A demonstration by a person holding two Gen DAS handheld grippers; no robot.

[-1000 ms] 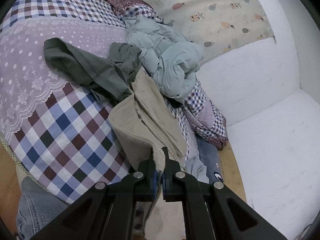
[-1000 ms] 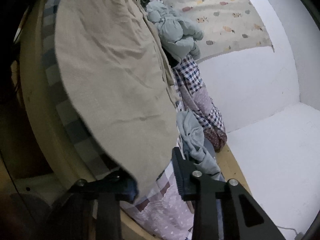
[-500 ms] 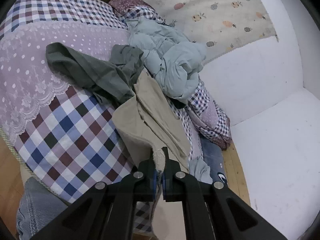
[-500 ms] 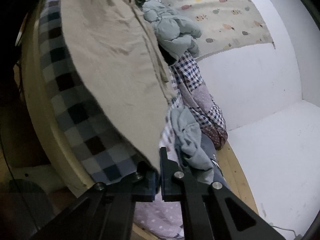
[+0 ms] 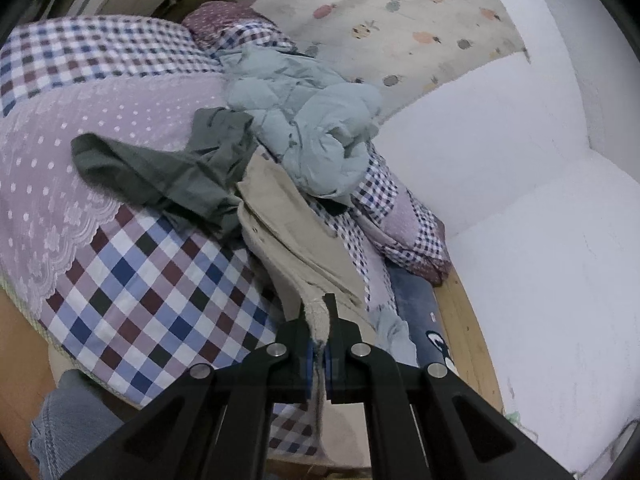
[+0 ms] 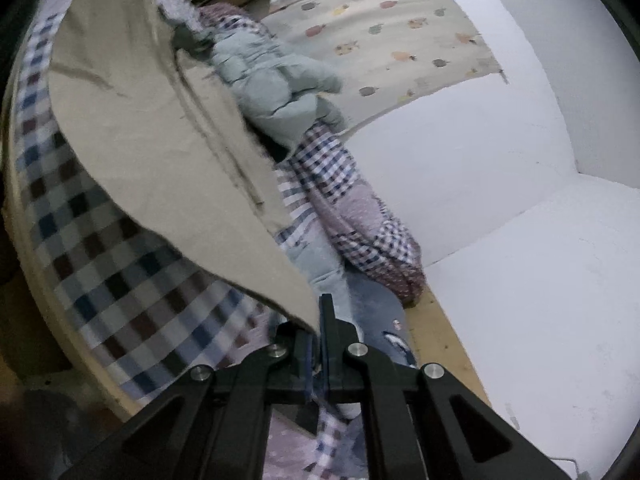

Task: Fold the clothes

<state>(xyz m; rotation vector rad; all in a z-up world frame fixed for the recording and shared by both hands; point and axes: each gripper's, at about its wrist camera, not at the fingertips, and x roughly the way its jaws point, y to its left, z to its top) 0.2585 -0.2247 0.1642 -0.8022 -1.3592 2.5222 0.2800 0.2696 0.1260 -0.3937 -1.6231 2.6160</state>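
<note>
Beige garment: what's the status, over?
Both claws, left and right, shut on beige garment. Dark green garment and pale blue jacket crowd its far end.

Trousers lie on quilt, shirt to their left, jacket behind; wall to the right w/ cloth on it.

The beige trousers lie against a bedspread checked in blue, maroon, lilac and white, with a lilac band of white polka dots and a scalloped lace edge. Beside them are a dark grey-green garment and a pale blue-grey padded jacket, and each black hand-held gripper has blue pads. The cream wall cloth carries small pink, yellow and grey fruit prints against white walls.
</note>
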